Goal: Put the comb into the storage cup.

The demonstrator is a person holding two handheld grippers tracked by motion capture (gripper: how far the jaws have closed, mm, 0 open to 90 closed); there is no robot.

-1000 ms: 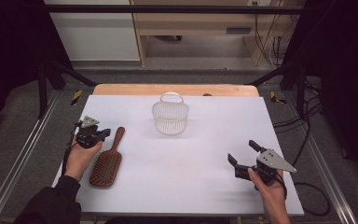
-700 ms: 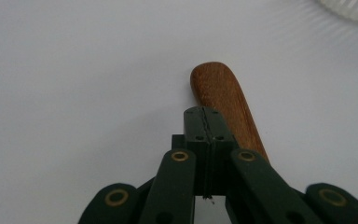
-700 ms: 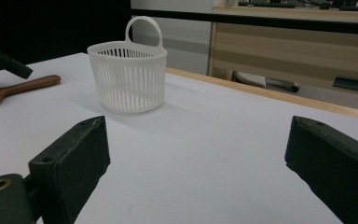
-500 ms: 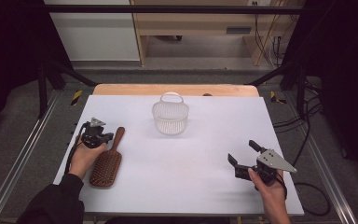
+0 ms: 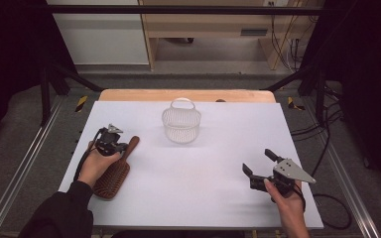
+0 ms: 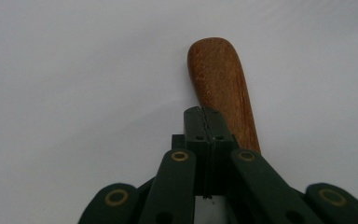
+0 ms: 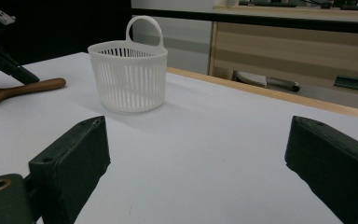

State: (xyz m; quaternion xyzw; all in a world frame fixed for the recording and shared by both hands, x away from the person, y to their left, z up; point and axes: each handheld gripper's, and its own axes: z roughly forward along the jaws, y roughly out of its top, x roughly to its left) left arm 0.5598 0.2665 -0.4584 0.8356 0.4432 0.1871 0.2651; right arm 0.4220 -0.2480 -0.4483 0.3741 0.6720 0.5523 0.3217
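Note:
A wooden hairbrush (image 5: 110,179) lies at the table's left, bristles up, its handle (image 5: 132,144) pointing away toward the basket. My left gripper (image 5: 123,147) hovers at that handle with its jaws pressed together and nothing between them. In the left gripper view the shut tips (image 6: 204,115) sit just before the brown handle (image 6: 220,81); I cannot tell whether they touch it. A white slatted basket (image 5: 181,126) with a loop handle stands at the middle back. My right gripper (image 5: 257,161) rests at the front right, open and holding nothing (image 7: 200,158), facing the basket (image 7: 128,77).
The white table top (image 5: 203,193) has a wooden strip (image 5: 188,95) along its far edge. Metal rails (image 5: 25,163) run along both sides. Cables (image 5: 322,148) lie on the floor at the right. A wooden bench (image 7: 284,51) stands beyond the table.
My left gripper has slid to the right, from beside the brush to over its handle, still shut. The right gripper, basket and brush have kept still.

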